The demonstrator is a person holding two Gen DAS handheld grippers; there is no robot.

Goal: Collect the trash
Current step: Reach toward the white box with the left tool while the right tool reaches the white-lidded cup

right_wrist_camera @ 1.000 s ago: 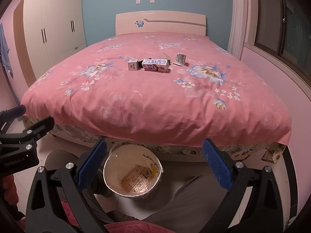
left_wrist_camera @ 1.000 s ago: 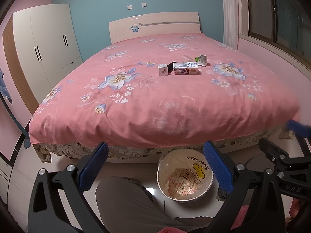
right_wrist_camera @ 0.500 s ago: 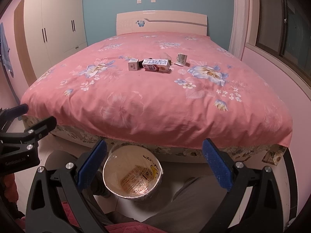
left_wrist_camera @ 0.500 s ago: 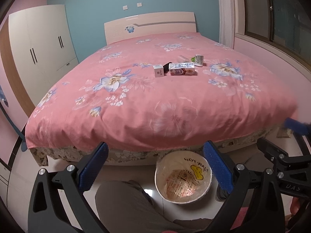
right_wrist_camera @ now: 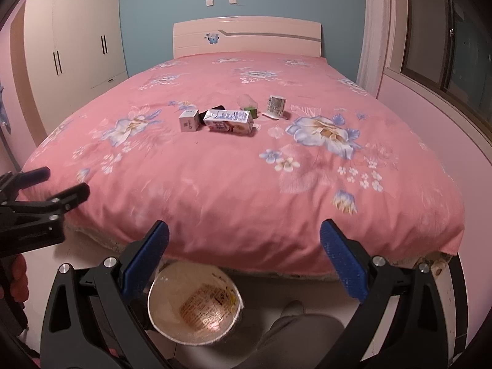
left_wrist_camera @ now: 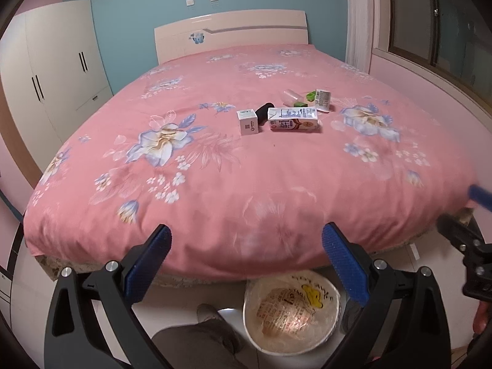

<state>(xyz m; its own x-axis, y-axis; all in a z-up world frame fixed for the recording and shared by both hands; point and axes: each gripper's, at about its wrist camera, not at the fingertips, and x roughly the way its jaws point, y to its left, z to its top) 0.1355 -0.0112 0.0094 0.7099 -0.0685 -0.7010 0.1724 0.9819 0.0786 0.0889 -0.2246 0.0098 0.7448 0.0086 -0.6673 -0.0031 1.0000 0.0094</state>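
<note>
Several trash pieces, a milk carton (left_wrist_camera: 293, 119) and small white box (left_wrist_camera: 247, 121) among them, lie mid-bed (left_wrist_camera: 215, 184), far from both empty, wide-apart grippers: left gripper (left_wrist_camera: 246, 264), right gripper (right_wrist_camera: 244, 259). Reaching across risks nudging the light cartons on the soft cover, or missing the lined bin (right_wrist_camera: 193, 303) on the floor below.

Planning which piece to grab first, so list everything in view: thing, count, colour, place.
Milk carton: 1, white and pink, lying mid-bed.
Small box: 1, white, left of carton.
Black object: 1, behind them; unidentifiable.
Green pieces: 2, behind carton.
Printed packet: 1, white, rightmost.
Clear item: 1, transparent, rear.
Bin: 1, white, bag-lined, floor at bed's foot.
Bed: 1, pink floral cover.
Wardrobe: 1, white, left wall.
Left gripper: open, empty.
Right gripper: open, empty.
</note>
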